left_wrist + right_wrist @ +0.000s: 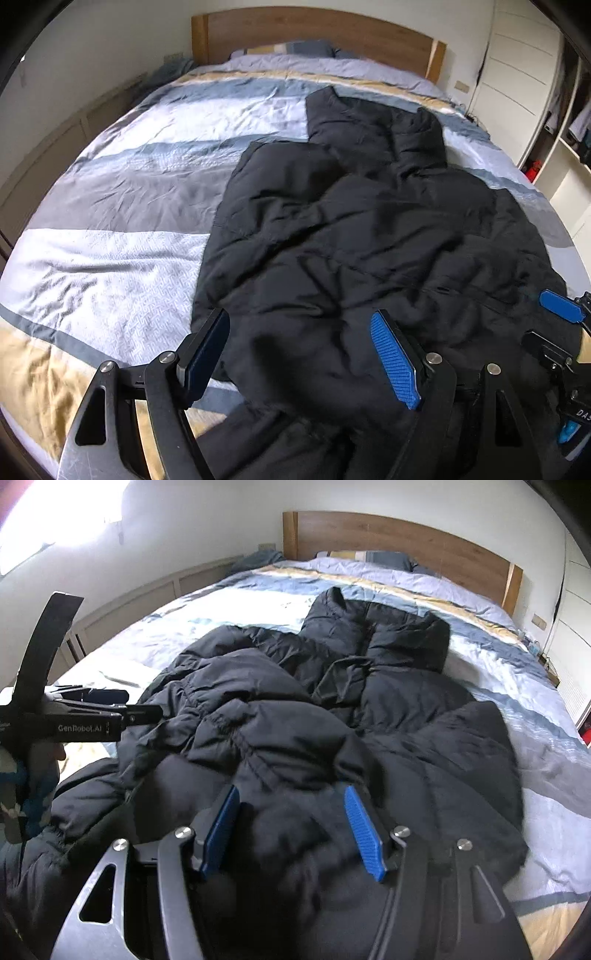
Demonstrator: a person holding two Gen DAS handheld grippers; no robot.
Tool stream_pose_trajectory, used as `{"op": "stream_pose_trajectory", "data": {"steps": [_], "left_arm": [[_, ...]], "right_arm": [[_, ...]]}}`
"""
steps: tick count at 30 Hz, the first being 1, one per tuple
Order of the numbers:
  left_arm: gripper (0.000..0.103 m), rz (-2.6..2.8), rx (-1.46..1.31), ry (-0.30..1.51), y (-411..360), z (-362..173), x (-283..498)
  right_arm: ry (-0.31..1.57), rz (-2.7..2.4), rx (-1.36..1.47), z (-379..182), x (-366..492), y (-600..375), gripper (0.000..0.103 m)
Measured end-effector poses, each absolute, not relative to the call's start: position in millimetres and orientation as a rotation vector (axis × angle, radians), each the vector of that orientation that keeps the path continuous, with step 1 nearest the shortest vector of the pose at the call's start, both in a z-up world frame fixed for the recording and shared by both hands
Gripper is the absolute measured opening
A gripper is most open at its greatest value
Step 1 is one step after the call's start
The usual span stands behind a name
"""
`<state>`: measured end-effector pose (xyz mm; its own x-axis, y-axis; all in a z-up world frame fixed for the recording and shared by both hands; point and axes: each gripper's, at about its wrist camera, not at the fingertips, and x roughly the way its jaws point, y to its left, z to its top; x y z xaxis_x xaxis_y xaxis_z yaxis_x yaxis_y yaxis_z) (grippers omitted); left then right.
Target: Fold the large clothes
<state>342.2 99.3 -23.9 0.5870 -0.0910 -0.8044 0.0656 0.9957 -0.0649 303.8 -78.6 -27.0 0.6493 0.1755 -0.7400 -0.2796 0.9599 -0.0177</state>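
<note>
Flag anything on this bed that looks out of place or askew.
The black puffer jacket lies rumpled and bunched on the striped duvet, its sleeves heaped near the wooden headboard. Nothing looks spilled or damaged.

The black jacket (351, 229) runs off the left wrist view's bottom edge at 6 o'clock, so its near hem is unseen. In the right wrist view the right gripper (291, 834) covers the fabric beneath it, blurred; whether its fingers (364, 834) press it cannot be told. The wardrobe (561, 147) at 3 o'clock is cut off.
</note>
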Motion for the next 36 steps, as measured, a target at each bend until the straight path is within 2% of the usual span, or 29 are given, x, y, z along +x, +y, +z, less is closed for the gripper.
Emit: {"op": "stream_pose_trajectory", "data": {"steps": [7,15,26,36], "left_arm": [[0.079,-0.068,0.051,0.948,73,-57,329],[0.084,-0.05,0.038,0.905,72,-70,325],[0.084,-0.027,0.064,0.891,70,-66,315],[0.084,-0.042,0.098,0.865,71,-42,284]], "right_arm": [[0.856,0.245,-0.094,-50,292,-99,0.058],[0.849,0.241,-0.045,-68,296,-104,0.059],[0.88,0.198,-0.056,-68,294,-101,0.058],[0.921,0.16,0.002,-49,261,-113,0.058]]}}
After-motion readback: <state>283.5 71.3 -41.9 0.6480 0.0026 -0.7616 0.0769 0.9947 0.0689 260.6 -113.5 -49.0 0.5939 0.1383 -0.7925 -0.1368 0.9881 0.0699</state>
